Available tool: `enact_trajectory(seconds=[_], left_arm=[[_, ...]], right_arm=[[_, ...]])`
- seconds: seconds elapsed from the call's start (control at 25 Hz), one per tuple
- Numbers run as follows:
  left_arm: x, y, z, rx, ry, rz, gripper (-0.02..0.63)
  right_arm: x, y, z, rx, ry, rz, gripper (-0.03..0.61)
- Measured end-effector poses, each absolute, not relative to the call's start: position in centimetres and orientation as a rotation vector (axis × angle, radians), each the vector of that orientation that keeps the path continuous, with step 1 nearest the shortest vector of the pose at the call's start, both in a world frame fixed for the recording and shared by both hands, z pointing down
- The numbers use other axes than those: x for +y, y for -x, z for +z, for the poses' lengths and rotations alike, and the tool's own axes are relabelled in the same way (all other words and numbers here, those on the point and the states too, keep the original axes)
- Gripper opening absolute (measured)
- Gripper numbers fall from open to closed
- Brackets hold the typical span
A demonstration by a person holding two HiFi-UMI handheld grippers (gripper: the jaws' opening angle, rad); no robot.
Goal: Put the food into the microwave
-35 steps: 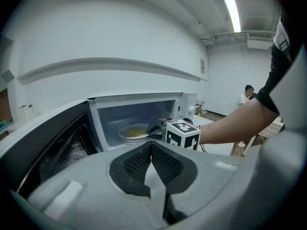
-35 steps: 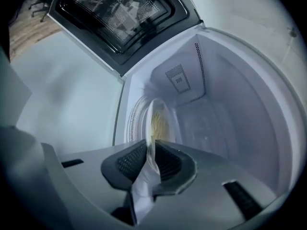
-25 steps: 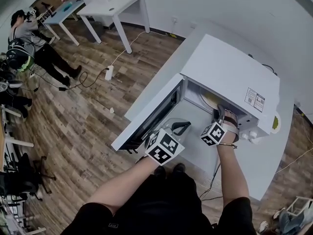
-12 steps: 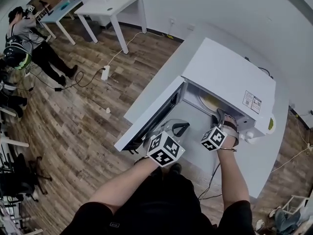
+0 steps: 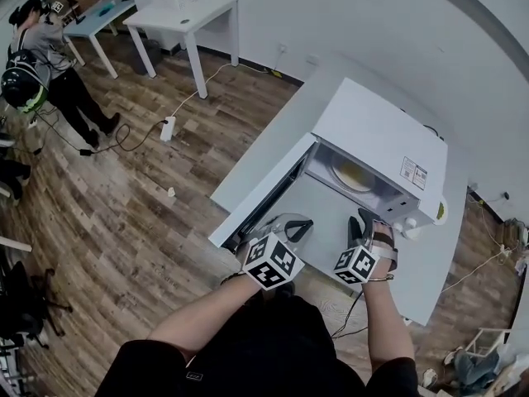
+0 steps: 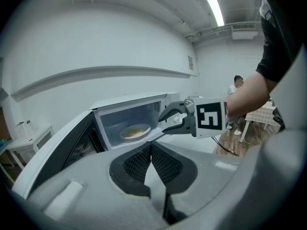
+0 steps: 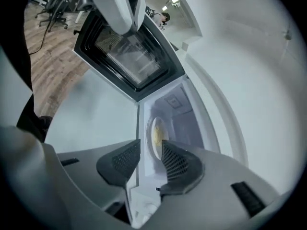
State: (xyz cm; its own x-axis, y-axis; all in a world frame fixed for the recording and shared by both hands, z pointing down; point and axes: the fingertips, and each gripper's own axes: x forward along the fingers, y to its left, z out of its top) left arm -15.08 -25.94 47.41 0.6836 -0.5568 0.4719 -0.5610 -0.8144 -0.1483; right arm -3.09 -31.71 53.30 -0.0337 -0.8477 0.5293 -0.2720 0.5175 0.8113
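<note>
Head view: left gripper (image 5: 299, 224) sits by the free edge of the swung-open, dark-windowed door (image 5: 258, 203). Its fingers are pressed together on nothing; in the left gripper view the pads (image 6: 139, 161) meet tip to tip. The round white plate of yellow food (image 5: 354, 175) lies ahead of those tips, flat on the floor of the white box microwave (image 5: 376, 131) and well apart from both grippers.

Right gripper (image 5: 362, 220) is just outside the cavity mouth, fingers spread with nothing between them. In the right gripper view the plate shows through the gap, beyond the tips. Those jaws have just gone wide, then eased in a little.

Read: release done, food is in, so placement looks complete. Only the door is left, still wide open.

Against a second ago: the right fingers were reaching into the opening at the plate's near rim; now they are pulled back, clear of the cavity. The left gripper has drifted back too. Plate and door unchanged.
</note>
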Motion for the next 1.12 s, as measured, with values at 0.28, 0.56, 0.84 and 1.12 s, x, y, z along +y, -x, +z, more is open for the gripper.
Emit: enact_trajectory(seconds=[0.28, 0.56, 0.84, 1.12], left_arm=[[-22.2, 16.4, 45.7, -0.898, -2.916, 0.746, 0.008], [-18.7, 16.8, 43.5, -0.880, -2.920, 0.699, 0.008], [-17.3, 15.3, 40.9, -0.950, -2.940, 0.703, 0.009], [-14.7, 10.3, 38.3, -0.996, -3.051, 0.787, 0.008]], right_arm=[[-25.7, 4.9, 47.1, -1.708, -1.087, -0.587, 0.141], [-20.4, 5.2, 42.6, -1.894, -1.216, -0.470, 0.129], [-16.7, -0.5, 37.6, -1.936, -1.377, -0.459, 0.117], [-12.3, -5.7, 35.2, -2.086, -1.388, -0.388, 0.066]])
